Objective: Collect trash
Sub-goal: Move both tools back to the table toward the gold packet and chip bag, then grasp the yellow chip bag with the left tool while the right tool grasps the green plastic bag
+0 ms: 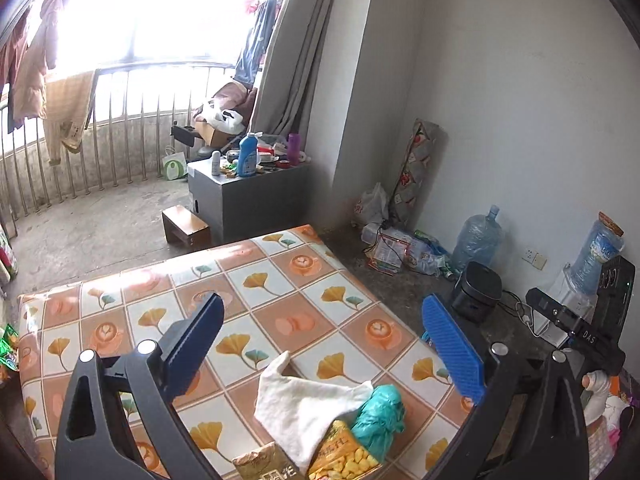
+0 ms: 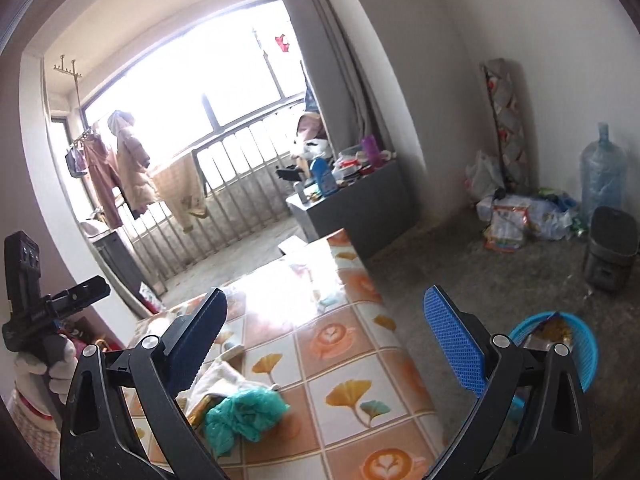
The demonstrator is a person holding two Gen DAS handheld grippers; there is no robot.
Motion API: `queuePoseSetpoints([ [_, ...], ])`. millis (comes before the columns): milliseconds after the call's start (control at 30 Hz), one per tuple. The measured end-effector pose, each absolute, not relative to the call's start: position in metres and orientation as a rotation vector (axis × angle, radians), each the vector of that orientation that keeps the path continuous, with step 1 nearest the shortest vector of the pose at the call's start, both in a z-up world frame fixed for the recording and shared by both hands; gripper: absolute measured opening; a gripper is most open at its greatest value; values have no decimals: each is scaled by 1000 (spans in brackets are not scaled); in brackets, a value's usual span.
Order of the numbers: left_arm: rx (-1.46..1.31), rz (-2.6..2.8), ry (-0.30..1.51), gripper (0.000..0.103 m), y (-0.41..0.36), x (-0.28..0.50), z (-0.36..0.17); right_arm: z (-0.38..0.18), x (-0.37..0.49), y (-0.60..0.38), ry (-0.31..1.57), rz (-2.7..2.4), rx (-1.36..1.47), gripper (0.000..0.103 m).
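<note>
Left wrist view: left gripper (image 1: 324, 344) has its jaws spread wide, nothing between them. It hangs over the table (image 1: 280, 280) with the patterned cloth. Trash pile sits at the table's near edge, below the jaws: a white crumpled tissue (image 1: 304, 404), a teal plastic bag (image 1: 380, 412) touching it, a yellow snack packet (image 1: 344, 456) under the tissue's corner, and a second packet (image 1: 264, 464) cut off by the frame. Right-hand rig (image 1: 576, 320) shows at the far right, held by a gloved hand.

Right wrist view: right gripper (image 2: 324, 340) also wide apart and empty. Same teal plastic bag and tissue (image 2: 220, 380) lie low left, near its left finger. On the floor to the right, beside the table, a blue basket (image 2: 580, 344) with a wrapper already in it.

My read: I'm between picks, at least one piece binned and the pile still to go. Next move: drop one gripper onto the bag or tissue, close on it, carry it to the basket. Soft stuff, so grab deep.
</note>
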State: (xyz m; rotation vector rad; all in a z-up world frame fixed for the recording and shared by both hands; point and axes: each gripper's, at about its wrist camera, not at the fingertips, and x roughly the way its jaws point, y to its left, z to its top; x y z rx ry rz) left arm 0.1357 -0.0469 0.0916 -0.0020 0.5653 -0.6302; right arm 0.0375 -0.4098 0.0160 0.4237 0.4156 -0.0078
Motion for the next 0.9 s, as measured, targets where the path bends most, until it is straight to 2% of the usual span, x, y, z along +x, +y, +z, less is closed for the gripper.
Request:
queuePoseSetpoints([
  [233, -32, -657, 647, 97, -9, 118, 49, -2, 50, -367, 591, 137, 483, 94],
  [400, -44, -667, 693, 96, 5, 107, 21, -19, 46, -348, 708, 212, 556, 88],
  [567, -109, -703, 785, 81, 13, 106, -5, -40, 49, -329, 831, 280, 673, 83],
  [700, -61, -803, 768, 77, -1, 92, -12, -61, 56, -330, 923, 315, 835, 77],
  [900, 81, -899, 757, 68, -33, 75, -28, -74, 61, -334, 984, 340, 969, 76],
])
